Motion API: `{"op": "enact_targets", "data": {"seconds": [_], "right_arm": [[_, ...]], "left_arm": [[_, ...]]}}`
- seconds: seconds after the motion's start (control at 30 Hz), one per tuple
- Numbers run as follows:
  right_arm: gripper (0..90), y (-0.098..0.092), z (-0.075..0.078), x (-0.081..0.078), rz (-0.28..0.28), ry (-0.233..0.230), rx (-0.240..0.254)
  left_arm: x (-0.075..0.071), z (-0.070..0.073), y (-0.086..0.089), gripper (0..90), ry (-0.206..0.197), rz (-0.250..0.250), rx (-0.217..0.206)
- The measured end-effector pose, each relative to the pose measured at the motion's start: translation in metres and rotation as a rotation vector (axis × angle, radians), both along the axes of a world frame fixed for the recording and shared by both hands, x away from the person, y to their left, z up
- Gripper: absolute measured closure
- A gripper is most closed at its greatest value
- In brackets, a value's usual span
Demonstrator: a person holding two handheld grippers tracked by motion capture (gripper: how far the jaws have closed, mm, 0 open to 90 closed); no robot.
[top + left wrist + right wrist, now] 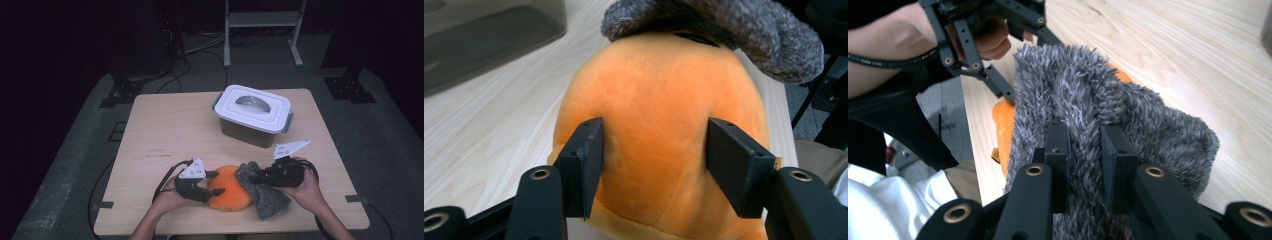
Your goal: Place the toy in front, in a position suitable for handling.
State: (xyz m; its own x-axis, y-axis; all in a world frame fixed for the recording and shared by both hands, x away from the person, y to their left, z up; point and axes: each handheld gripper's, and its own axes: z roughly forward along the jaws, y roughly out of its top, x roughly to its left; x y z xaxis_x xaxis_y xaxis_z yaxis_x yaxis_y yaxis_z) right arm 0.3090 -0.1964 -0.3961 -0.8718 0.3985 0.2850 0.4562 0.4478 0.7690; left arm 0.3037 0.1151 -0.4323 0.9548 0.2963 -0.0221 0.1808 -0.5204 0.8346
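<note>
A pale wooden table point(165, 125) carries everything here. Toward its far side stands a grey plastic storage box with a white clip-on lid point(253, 115), well apart from the hands. Near the front edge lies a round orange plush toy point(229, 188), and a shaggy grey knitted cloth point(262, 190) rests against its right side, one end draped over the top of the toy. The left gripper point(654, 165) squeezes the plush between its black pads, denting the fabric. The right gripper point(1084, 150) is clenched on a fold of the grey cloth; the fold looks slightly raised, though the high view is too dim to tell.
</note>
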Motion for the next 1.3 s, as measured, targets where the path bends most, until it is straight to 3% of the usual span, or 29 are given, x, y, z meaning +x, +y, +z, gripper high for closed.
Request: {"op": "enact_targets", "data": {"seconds": [0.13,0.27,0.57,0.8,0.9,1.03,1.17,1.3], "right_arm": [[76.1,0.002,-0.009,-0.001,0.000,0.010,-0.024],[76.1,-0.009,-0.018,-0.002,-0.020,0.037,0.002],[76.0,-0.028,-0.033,-0.007,-0.059,0.072,-0.029],[76.0,-0.026,-0.020,-0.010,-0.049,0.046,0.006],[75.9,-0.019,-0.016,-0.010,-0.033,0.032,-0.001],[75.8,-0.016,-0.023,-0.010,-0.027,0.045,-0.015],[75.7,-0.026,-0.034,-0.009,-0.049,0.078,-0.026],[75.7,-0.032,-0.032,-0.008,-0.067,0.079,-0.024]], "left_arm": [[0.003,-0.003,0.006,40.9,0.029,-0.001,-0.024],[0.004,-0.004,0.006,41.0,0.028,-0.003,-0.023],[0.005,-0.004,0.006,41.0,0.033,0.000,-0.025],[0.003,-0.003,0.005,41.0,0.027,0.000,-0.017],[0.004,-0.004,0.006,41.0,0.028,0.002,-0.019],[0.005,-0.004,0.008,41.0,0.032,0.000,-0.021],[0.004,-0.004,0.007,41.0,0.032,0.002,-0.019],[0.001,-0.001,0.002,40.9,0.014,-0.010,-0.009]]}}
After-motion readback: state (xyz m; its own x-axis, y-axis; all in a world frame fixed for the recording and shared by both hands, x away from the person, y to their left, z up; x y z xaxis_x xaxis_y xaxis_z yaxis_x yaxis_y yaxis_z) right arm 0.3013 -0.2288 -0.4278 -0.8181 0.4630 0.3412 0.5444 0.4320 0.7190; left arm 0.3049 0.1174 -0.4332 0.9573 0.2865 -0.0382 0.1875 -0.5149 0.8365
